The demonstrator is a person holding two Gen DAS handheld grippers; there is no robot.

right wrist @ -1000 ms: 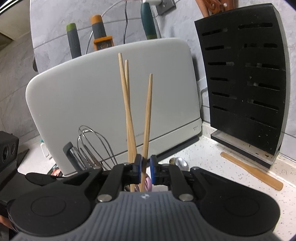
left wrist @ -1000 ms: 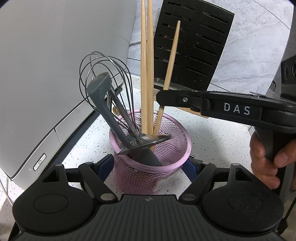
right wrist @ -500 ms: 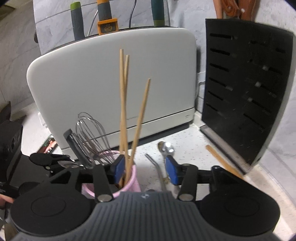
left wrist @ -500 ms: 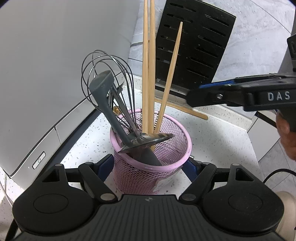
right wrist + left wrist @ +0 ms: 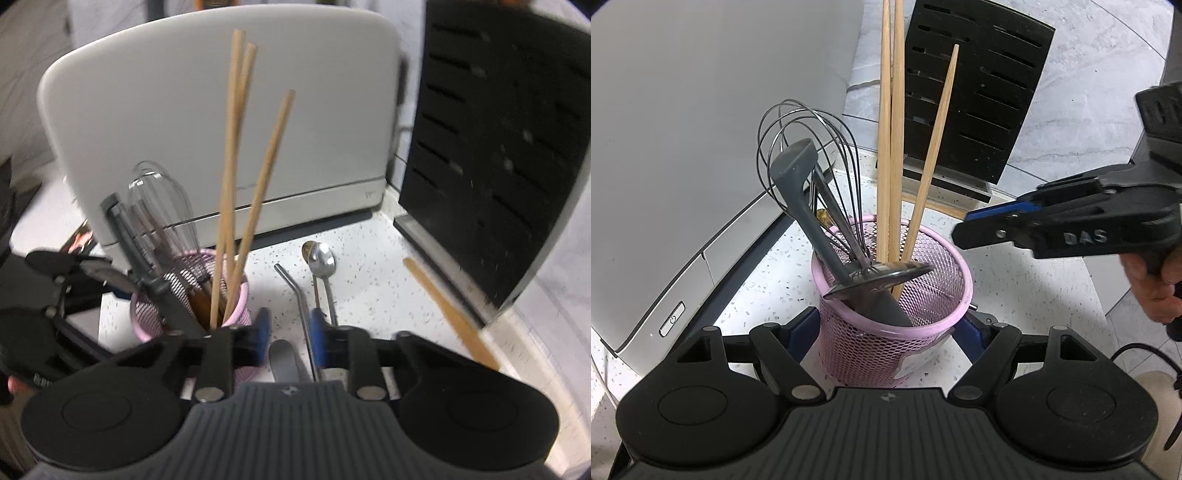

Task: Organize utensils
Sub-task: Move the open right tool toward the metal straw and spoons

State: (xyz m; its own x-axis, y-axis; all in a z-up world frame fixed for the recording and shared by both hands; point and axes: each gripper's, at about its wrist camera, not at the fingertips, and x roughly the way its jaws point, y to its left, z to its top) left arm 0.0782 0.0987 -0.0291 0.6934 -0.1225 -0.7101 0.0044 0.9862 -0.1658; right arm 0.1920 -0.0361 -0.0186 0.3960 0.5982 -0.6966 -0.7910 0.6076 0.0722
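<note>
Legible: "DAS" in raised letters on the side of the right gripper (image 5: pixel 964 229), seen from the left wrist. A power symbol on a small button on the white appliance (image 5: pixel 672 319). No other readable writing.

Compared with a second ago: then pinched on the third chopstick (image 5: pixel 931 155), now let go of it and drawn off to the right of the pink mesh holder (image 5: pixel 886 347). In the right wrist view, poised over the cutlery on the speckled counter (image 5: pixel 369 251). Jaws flung wide half a second back, just closing again, blue pads apart and pressing on nothing, the bent metal straw (image 5: pixel 295 291) on the counter running up between them. Left gripper (image 5: pixel 890 328) unchanged: clamped on the holder, one pad against each side.

Counted in the holder: three chopsticks, two upright and close together, one leaning right; one wire whisk (image 5: pixel 798 155); one grey utensil handle (image 5: pixel 798 192); one flat metal utensil head (image 5: pixel 882 277) lying across the rim. On the counter: two spoons (image 5: pixel 322 260), one partly behind the other, one straw, one wooden spatula (image 5: pixel 447 314). Behind: one black knife block (image 5: pixel 975 96).
</note>
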